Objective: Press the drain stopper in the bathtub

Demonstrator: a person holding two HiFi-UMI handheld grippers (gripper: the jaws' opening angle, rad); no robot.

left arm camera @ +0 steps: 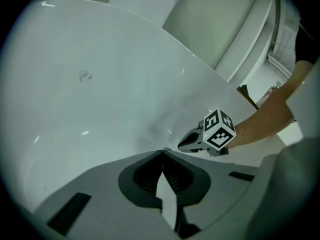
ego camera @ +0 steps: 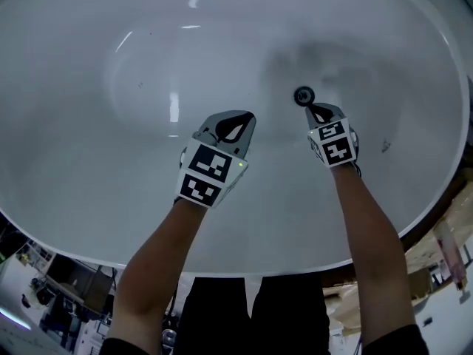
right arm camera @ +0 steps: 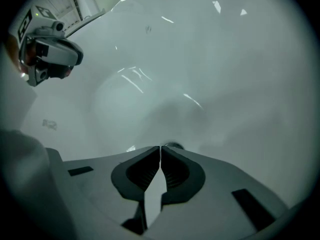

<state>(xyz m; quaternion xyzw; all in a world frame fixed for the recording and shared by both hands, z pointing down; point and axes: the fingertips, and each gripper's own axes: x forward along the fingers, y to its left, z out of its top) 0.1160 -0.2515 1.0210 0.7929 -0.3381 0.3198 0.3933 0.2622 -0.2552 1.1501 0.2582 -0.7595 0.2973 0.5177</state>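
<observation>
The round dark drain stopper (ego camera: 304,95) sits in the floor of the white bathtub (ego camera: 89,161). My right gripper (ego camera: 317,109) is shut with nothing in it, tips just short of the stopper. In the right gripper view the stopper (right arm camera: 173,145) peeks out right behind the closed tips (right arm camera: 160,147). My left gripper (ego camera: 238,117) hangs over the tub's middle, left of the stopper, also shut and empty. In the left gripper view its tips (left arm camera: 162,151) meet, and the right gripper (left arm camera: 186,143) shows beyond with its marker cube.
The tub rim (ego camera: 222,268) curves below my forearms. Past it at the lower left lies dark clutter (ego camera: 52,294), and at the lower right brown and pale things (ego camera: 443,272). The left gripper (right arm camera: 45,54) shows at the upper left of the right gripper view.
</observation>
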